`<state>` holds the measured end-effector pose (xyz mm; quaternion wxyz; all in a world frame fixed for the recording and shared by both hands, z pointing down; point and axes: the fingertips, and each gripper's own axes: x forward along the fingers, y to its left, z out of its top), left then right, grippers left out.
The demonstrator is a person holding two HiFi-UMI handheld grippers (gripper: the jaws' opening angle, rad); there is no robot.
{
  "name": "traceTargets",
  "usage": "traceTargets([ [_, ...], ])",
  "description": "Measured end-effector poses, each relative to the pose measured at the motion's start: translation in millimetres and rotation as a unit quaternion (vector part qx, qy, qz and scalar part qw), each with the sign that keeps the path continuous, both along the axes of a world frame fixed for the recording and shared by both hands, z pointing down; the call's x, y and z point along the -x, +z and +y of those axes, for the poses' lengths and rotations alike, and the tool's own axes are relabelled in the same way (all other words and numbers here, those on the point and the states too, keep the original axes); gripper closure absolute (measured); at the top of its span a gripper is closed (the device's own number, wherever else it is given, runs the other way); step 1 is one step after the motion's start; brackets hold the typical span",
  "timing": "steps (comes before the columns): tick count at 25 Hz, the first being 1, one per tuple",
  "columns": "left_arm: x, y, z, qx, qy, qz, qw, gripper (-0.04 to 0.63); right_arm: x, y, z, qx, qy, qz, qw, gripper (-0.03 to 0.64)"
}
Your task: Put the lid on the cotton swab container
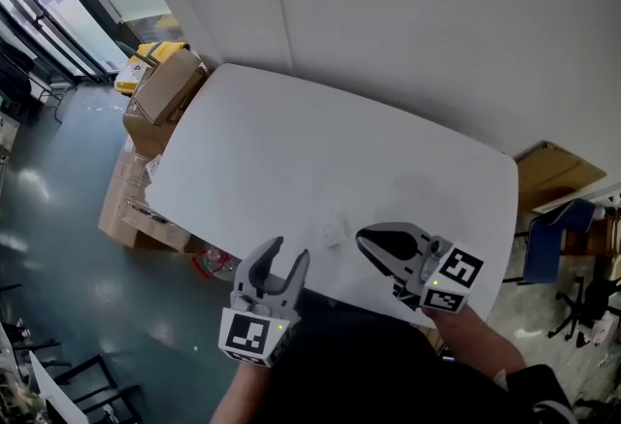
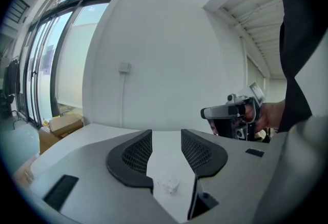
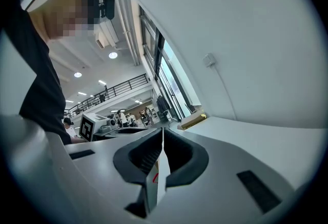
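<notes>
Holds left gripper [image 1: 289, 252] with jaws spread, nothing pinched; presses right gripper [image 1: 367, 242] jaws together, empty; shows clear cotton swab container [image 1: 333, 234] on worktop [image 1: 320, 150], just ahead between both jaws

White table [image 1: 291, 150], small clear container [image 1: 333, 234]

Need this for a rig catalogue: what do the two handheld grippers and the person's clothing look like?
Both the left gripper and right gripper have light grey bodies, dark curved jaws with mesh-textured pads, and a cube bearing black-and-white square markers. The person wears a black top.
</notes>
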<state>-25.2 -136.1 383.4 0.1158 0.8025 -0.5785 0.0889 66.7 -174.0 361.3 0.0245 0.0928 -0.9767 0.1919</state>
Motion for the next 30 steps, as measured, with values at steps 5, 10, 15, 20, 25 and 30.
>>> traceTargets([
  [5, 5, 39, -5, 0.032, 0.039, -0.016, 0.9986, 0.399, 22, 16, -7, 0.009, 0.000, 0.025, 1.000, 0.598],
  [10, 6, 68, -16, 0.053, 0.072, -0.024, 0.9957, 0.366, 36, 39, -9, 0.023, -0.003, 0.058, 0.998, 0.598],
  [15, 3, 100, -25, 0.069, 0.101, -0.014, 0.9924, 0.354, 45, 69, -14, 0.042, -0.007, 0.095, 0.995, 0.598],
  [20, 1, 140, -27, 0.099, 0.126, -0.009, 0.9871, 0.354, 51, 89, -22, 0.055, 0.008, 0.130, 0.990, 0.598],
  [25, -10, 175, -24, 0.123, 0.146, -0.012, 0.9815, 0.354, 46, 109, -28, 0.070, 0.014, 0.161, 0.984, 0.598],
  [30, -21, 201, -33, 0.133, 0.160, -0.014, 0.9780, 0.354, 47, 132, -30, 0.087, -0.004, 0.175, 0.981, 0.564],
])
